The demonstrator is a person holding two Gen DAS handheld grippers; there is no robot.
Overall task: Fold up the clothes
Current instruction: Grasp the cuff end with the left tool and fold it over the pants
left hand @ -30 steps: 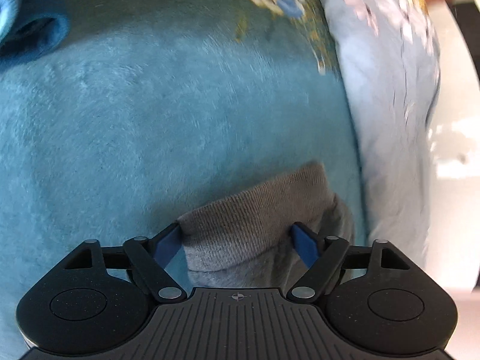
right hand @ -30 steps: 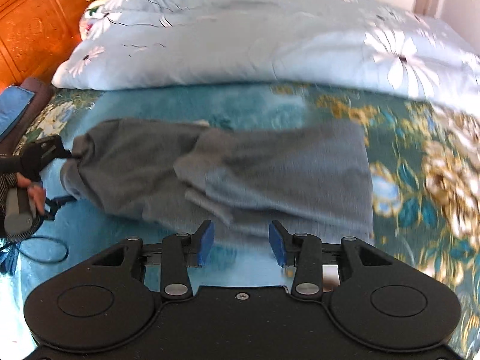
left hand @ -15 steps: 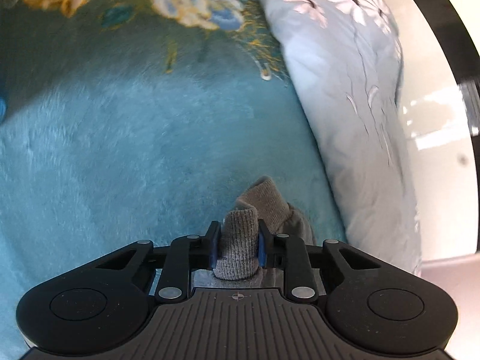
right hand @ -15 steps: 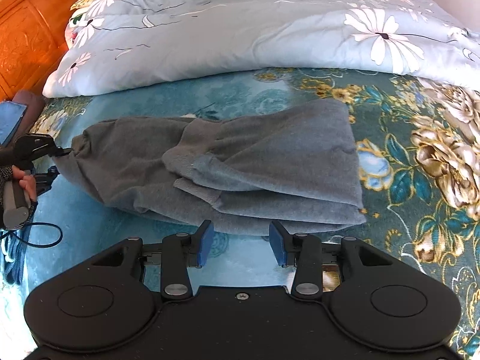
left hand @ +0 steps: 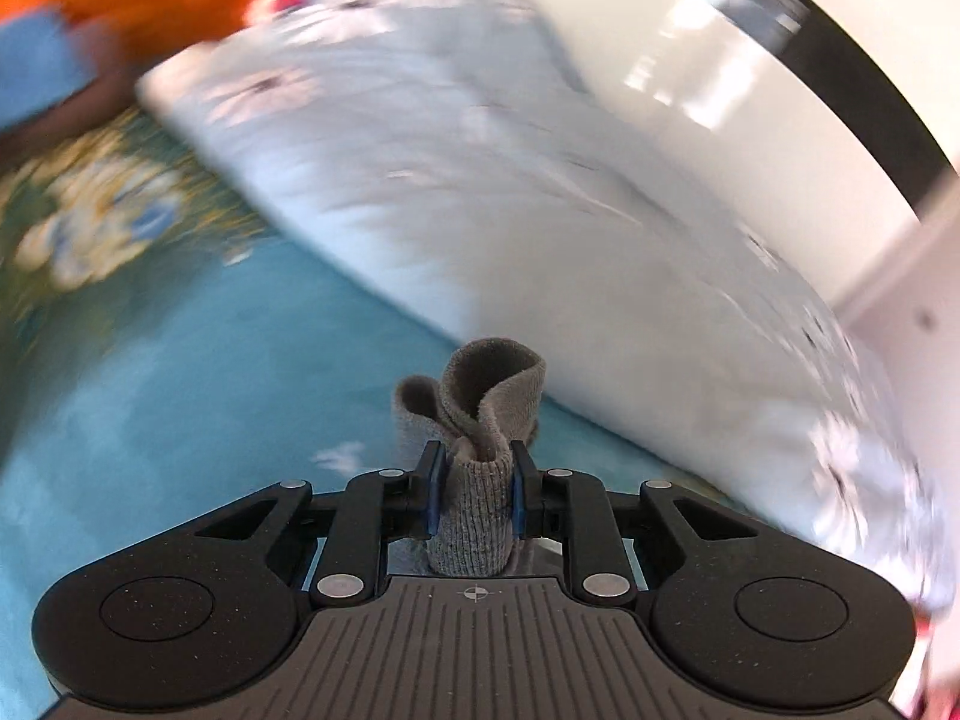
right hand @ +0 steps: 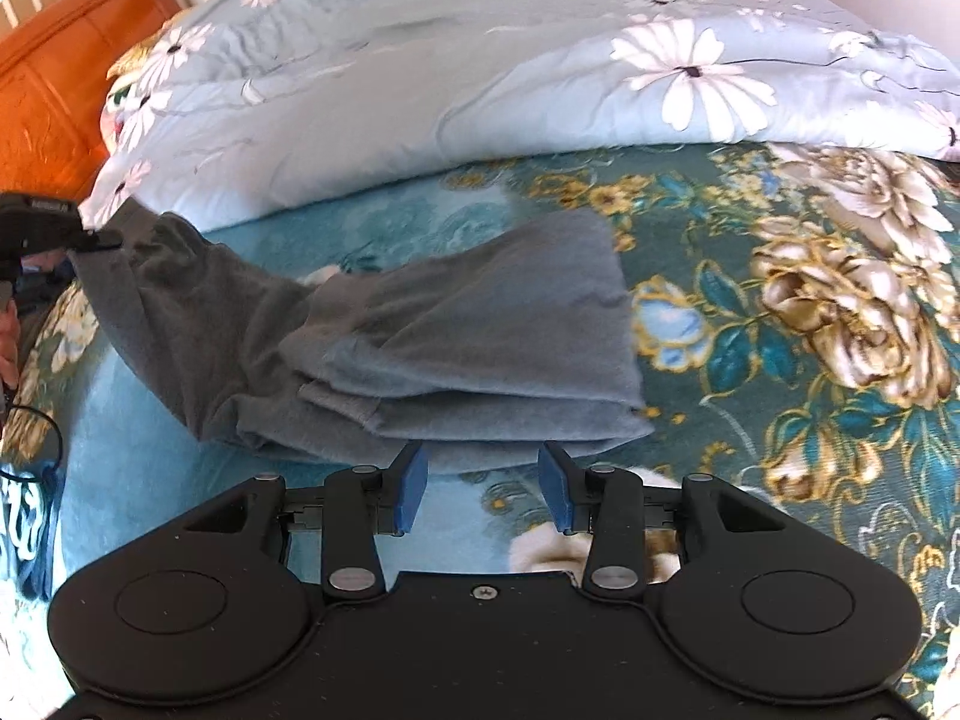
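Left gripper (left hand: 474,489) clenched on a ribbed grey cuff (left hand: 477,420), blue pads (left hand: 433,498) pressed against the knit from both sides, the jaws having just been closing on it; cuff end bunched and curled over above the fingertips. Seen in the right wrist view as a black tool (right hand: 42,228) at the far left edge, gripping one end of the grey garment (right hand: 420,348) and holding that end off the bed, with part of a hand (right hand: 7,336) below it. Garment stretched from that raised end down to the right, most of it lying in loose overlapping layers on the teal floral blanket (right hand: 810,360), roughly mid-bed, its near edge just beyond the right gripper's fingertips. Right gripper (right hand: 483,489) released, blue pads (right hand: 411,486) apart with only blanket showing between them, touching no cloth. Behind the garment, a pale blue quilt (right hand: 540,90) printed with white daisies, heaped across the far side of the bed; its near edge close to the garment's raised end. Orange wooden headboard (right hand: 54,72) at upper left. Left wrist view heavily blurred: quilt (left hand: 510,180), blanket (left hand: 180,390) and a white wall (left hand: 750,90) recognisable, finer detail impossible to tell.
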